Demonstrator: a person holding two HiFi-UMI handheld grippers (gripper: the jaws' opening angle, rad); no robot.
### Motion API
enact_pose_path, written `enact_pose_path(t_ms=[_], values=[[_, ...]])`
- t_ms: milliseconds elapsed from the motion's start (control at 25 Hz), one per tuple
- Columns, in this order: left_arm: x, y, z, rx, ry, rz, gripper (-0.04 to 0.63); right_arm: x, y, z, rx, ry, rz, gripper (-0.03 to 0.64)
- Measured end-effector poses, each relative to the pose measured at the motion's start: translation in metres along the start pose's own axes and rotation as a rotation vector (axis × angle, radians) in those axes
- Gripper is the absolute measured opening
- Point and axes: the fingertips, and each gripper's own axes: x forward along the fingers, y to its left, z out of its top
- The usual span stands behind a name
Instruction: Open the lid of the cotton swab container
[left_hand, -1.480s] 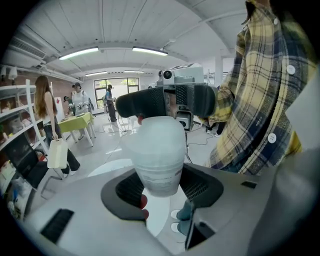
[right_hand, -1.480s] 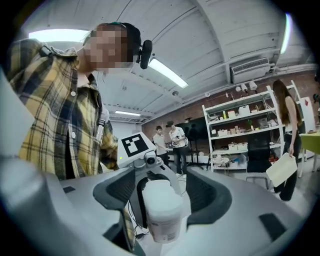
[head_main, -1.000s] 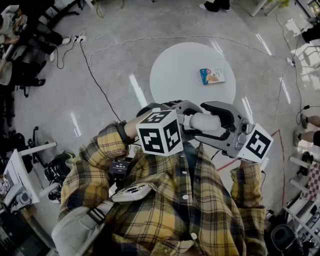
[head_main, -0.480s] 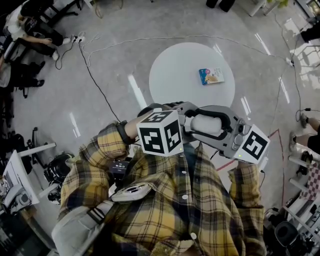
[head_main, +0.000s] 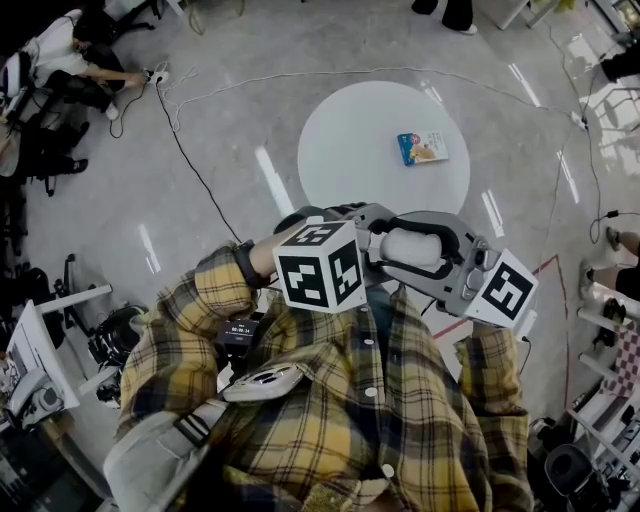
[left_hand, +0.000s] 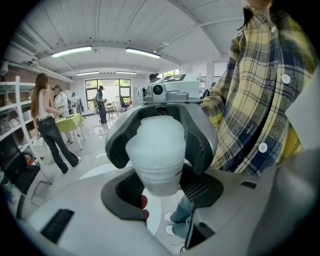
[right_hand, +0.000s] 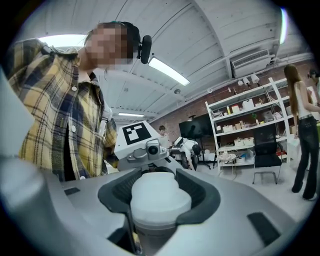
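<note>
I hold a translucent white cotton swab container (head_main: 410, 246) in front of the plaid shirt, between both grippers. My left gripper (left_hand: 160, 189) is shut on its lower body (left_hand: 157, 172), dark pads (left_hand: 200, 187) pressing each side. My right gripper (right_hand: 159, 196) faces it from the other side. Its jaws have just been closing and its curved pads (right_hand: 205, 197) now hug the white lid (right_hand: 160, 197). In the head view the left gripper's marker cube (head_main: 318, 265) and the right gripper's marker cube (head_main: 503, 288) flank the container. The container's base is hidden.
A round white table (head_main: 350, 150) stands ahead on the grey floor, with a small colourful packet (head_main: 424, 149) on it. Cables (head_main: 190, 150) trail over the floor at the left. People sit at the upper left (head_main: 70, 50). Shelving (right_hand: 250, 130) lines the far wall.
The right gripper's jaws have narrowed around the lid, and its marker cube has shifted slightly left. The left gripper and the container have stayed put.
</note>
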Motion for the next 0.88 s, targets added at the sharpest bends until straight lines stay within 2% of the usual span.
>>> enact_pose_path(t_ms=[280, 880], values=[[0.0037, -0.0015, -0.0046, -0.032, -0.011, -0.022, 0.222, 0.0019, -0.0012, -0.005, 0.019, 0.003, 0.029, 0.219], [-0.0001, -0.0095, -0.0038, -0.048, -0.027, -0.033, 0.222, 0.0053, 0.0062, -0.0044, 0.058, 0.043, 0.074, 0.221]])
